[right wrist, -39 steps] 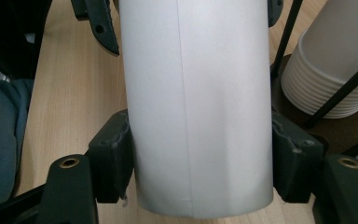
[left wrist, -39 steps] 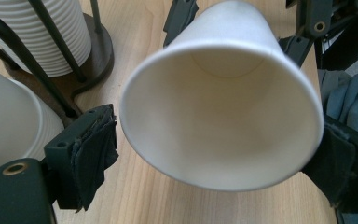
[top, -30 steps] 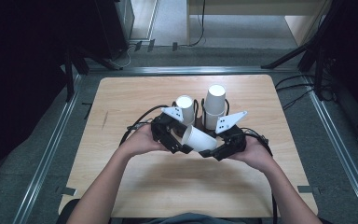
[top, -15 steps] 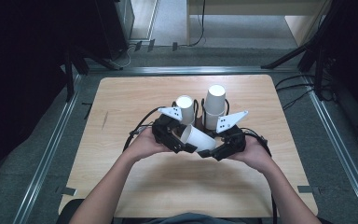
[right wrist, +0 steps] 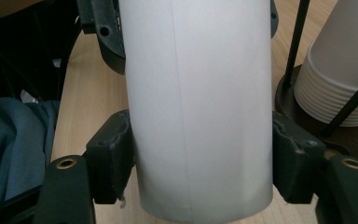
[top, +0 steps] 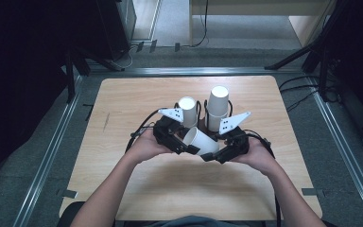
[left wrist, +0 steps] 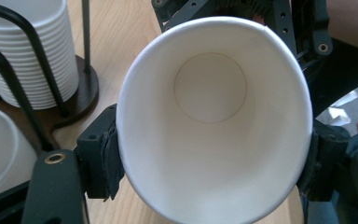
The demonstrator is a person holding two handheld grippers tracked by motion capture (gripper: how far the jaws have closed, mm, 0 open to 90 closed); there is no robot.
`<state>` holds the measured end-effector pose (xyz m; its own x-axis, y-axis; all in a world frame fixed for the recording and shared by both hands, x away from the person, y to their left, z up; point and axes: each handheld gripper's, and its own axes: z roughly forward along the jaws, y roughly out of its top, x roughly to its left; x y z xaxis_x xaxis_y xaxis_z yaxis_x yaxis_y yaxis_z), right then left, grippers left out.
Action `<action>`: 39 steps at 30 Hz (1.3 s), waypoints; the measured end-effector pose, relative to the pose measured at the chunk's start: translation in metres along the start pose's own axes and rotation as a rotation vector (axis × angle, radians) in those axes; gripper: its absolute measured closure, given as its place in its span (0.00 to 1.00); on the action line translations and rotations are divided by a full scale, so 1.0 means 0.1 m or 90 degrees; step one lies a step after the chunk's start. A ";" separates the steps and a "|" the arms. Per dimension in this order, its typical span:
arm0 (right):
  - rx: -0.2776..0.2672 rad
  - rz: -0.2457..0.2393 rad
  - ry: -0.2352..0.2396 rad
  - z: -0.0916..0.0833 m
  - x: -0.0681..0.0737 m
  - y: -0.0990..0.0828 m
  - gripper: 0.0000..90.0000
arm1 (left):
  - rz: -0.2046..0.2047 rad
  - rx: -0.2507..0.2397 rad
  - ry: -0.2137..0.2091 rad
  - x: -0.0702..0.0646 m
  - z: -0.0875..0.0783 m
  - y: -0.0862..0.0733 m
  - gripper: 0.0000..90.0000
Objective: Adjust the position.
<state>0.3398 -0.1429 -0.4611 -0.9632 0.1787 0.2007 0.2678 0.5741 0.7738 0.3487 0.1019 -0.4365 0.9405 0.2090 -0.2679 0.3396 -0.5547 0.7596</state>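
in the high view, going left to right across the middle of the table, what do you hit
left hand → left gripper → paper cup lying between both grippers → right gripper → right hand

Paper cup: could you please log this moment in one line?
paper cup: sideways | left gripper: just closing on rim | right gripper: just opening around cup, grip unclear

A paper cup (top: 202,140) lies sideways before two cup stacks (top: 217,108).
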 end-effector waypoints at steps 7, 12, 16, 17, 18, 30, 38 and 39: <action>0.003 -0.003 -0.016 -0.02 -0.01 -0.01 0.29 | 0.017 0.011 0.024 -0.03 -0.13 0.07 0.27; 0.001 -0.012 -0.032 -0.03 -0.01 -0.01 0.29 | 0.036 0.041 0.040 -0.03 -0.18 0.11 0.27; 0.007 -0.016 -0.035 -0.01 -0.02 -0.02 0.29 | 0.049 0.082 0.055 -0.05 -0.16 0.15 0.27; 0.010 -0.019 -0.037 -0.01 -0.02 -0.02 0.29 | 0.052 0.088 0.061 -0.05 -0.15 0.16 0.27; 0.012 -0.019 -0.039 0.00 -0.02 -0.02 0.29 | 0.050 0.094 0.059 -0.05 -0.14 0.17 0.27; 0.028 -0.019 -0.034 0.10 -0.01 -0.03 0.30 | 0.054 0.162 0.052 -0.04 0.02 0.20 0.26; 0.035 -0.017 -0.017 0.17 0.01 -0.03 0.33 | 0.051 0.166 0.041 -0.05 0.09 0.20 0.26; 0.039 -0.022 -0.014 0.19 0.01 -0.03 0.34 | 0.052 0.168 0.041 -0.05 0.11 0.20 0.26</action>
<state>0.3383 -0.1292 -0.4740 -0.9712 0.1758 0.1608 0.2364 0.6279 0.7416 0.3511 0.0811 -0.4261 0.9650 0.2011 -0.1685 0.2622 -0.7606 0.5939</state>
